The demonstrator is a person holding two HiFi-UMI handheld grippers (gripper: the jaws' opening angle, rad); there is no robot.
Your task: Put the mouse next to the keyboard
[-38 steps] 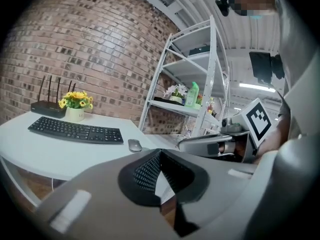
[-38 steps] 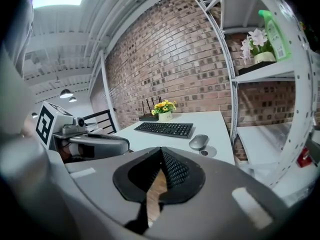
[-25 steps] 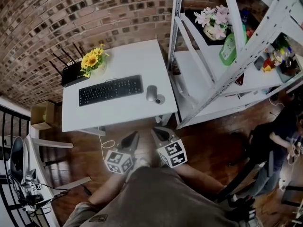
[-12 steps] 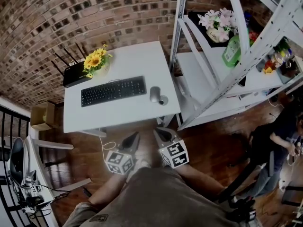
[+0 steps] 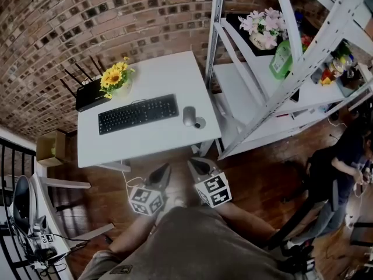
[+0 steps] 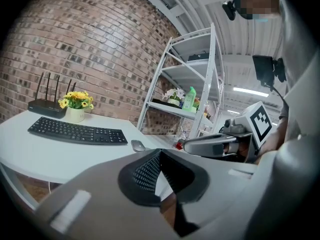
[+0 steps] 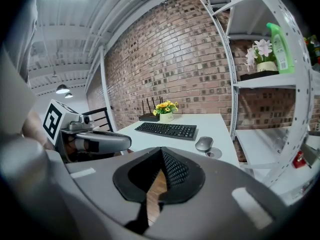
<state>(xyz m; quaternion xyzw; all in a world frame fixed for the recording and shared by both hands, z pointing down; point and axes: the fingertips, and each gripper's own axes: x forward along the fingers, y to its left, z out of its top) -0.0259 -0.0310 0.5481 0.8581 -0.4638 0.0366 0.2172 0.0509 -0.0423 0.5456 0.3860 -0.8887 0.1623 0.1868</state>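
A black keyboard [image 5: 137, 114] [image 6: 77, 132] [image 7: 167, 129] lies across the white table [image 5: 145, 142]. A grey mouse [image 5: 188, 115] [image 6: 137, 145] [image 7: 204, 143] sits just off its right end, with a small round disc [image 5: 199, 122] [image 7: 214, 153] beside it. Both grippers hover over the wooden floor, short of the table's front edge. My left gripper [image 5: 164, 169] [image 6: 160, 151] is shut with nothing in it. Close to its right, my right gripper [image 5: 192, 163] [image 7: 161, 149] has its jaws together and holds nothing.
A pot of yellow flowers [image 5: 115, 76] and a black router [image 5: 88, 92] stand at the table's back left. A white metal rack [image 5: 262, 92] with pink flowers and a green bottle [image 5: 281, 58] stands at the right. A person [image 5: 341, 162] stands further right. A cardboard box [image 5: 51, 146] is at the left.
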